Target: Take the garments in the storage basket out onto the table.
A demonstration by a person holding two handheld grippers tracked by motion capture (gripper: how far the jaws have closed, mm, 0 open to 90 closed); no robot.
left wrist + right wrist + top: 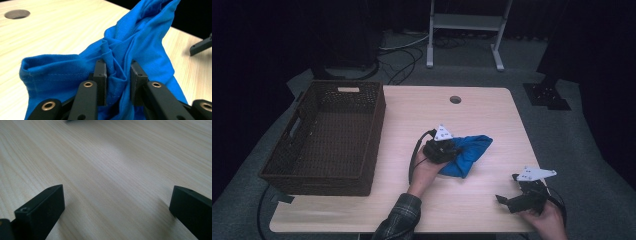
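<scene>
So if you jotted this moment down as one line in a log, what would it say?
left tool: shut on blue cloth | right tool: open, empty, over table | basket: nothing seen inside

Bright blue cloth [468, 154] sits bunched on the light wooden table [402, 125], right of centre and well apart from the wicker basket [329, 135]; it's a soft knit garment with a stitched hem [50, 75] along one folded edge; its middle is gathered into a narrow ridge of folds [113, 65]; one end rises in a crumpled peak, the rest spreads flat and creased.
</scene>
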